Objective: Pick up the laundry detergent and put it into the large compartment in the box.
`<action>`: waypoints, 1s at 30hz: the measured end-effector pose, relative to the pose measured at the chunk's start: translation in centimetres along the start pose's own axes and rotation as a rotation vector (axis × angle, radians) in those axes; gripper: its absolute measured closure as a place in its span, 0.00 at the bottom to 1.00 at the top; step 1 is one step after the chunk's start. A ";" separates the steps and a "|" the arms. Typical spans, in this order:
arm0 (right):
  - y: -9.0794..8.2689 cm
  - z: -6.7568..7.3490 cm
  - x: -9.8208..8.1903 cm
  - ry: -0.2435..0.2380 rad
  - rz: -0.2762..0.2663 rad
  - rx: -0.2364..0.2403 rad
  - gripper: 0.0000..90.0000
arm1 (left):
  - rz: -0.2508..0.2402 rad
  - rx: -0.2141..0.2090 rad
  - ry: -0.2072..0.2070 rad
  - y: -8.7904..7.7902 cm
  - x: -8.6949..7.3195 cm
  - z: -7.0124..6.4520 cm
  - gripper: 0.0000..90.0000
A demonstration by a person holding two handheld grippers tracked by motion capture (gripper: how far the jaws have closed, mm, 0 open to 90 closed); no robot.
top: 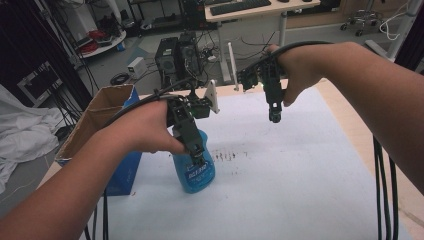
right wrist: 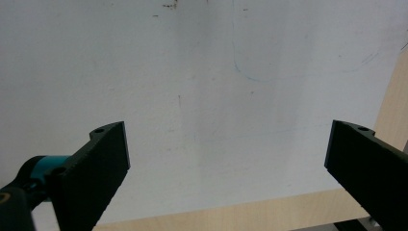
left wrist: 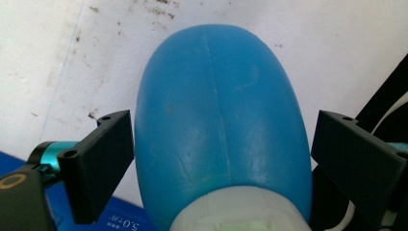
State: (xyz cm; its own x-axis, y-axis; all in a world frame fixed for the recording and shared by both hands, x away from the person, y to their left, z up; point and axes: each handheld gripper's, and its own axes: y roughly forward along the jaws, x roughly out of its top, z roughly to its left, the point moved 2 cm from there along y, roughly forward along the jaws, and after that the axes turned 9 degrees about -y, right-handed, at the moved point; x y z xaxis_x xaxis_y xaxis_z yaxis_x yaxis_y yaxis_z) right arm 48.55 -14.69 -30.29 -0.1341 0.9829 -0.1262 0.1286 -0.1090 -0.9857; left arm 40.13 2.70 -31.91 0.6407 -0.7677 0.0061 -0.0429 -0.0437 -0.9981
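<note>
"5.0" printed on blue box (left wrist: 120, 219), bottle label (top: 196, 174) unreadable

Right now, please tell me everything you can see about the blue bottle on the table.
The blue bottle stands upright on the white table cover, beside an open cardboard box. It looks like smooth, slightly scuffed plastic, with a rounded body, a seam down its side and a label of white lettering. In the left gripper view a pale, whitish part sits at its near end. The left gripper is over its top, jaws on either side; the left one looks to touch it, the right one stands apart.
</note>
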 end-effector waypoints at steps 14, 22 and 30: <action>0.0 -0.1 -0.2 -0.002 -0.005 -0.005 0.01 | 0.003 0.006 0.002 0.1 0.1 0.0 0.20; 0.0 -0.1 0.0 0.001 0.001 -0.003 0.01 | 0.002 0.007 0.007 0.0 0.0 0.0 0.24; 0.1 -0.1 -0.1 0.008 0.008 -0.003 0.01 | 0.006 0.009 0.000 0.1 0.1 -0.1 0.27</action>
State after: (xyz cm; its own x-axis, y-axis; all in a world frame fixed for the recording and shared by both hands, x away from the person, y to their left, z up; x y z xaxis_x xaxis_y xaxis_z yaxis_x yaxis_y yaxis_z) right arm 48.67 -14.82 -30.34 -0.1251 0.9832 -0.1330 0.1328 -0.1163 -0.9843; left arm 40.11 2.54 -32.05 0.6406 -0.7679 -0.0001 -0.0403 -0.0335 -0.9986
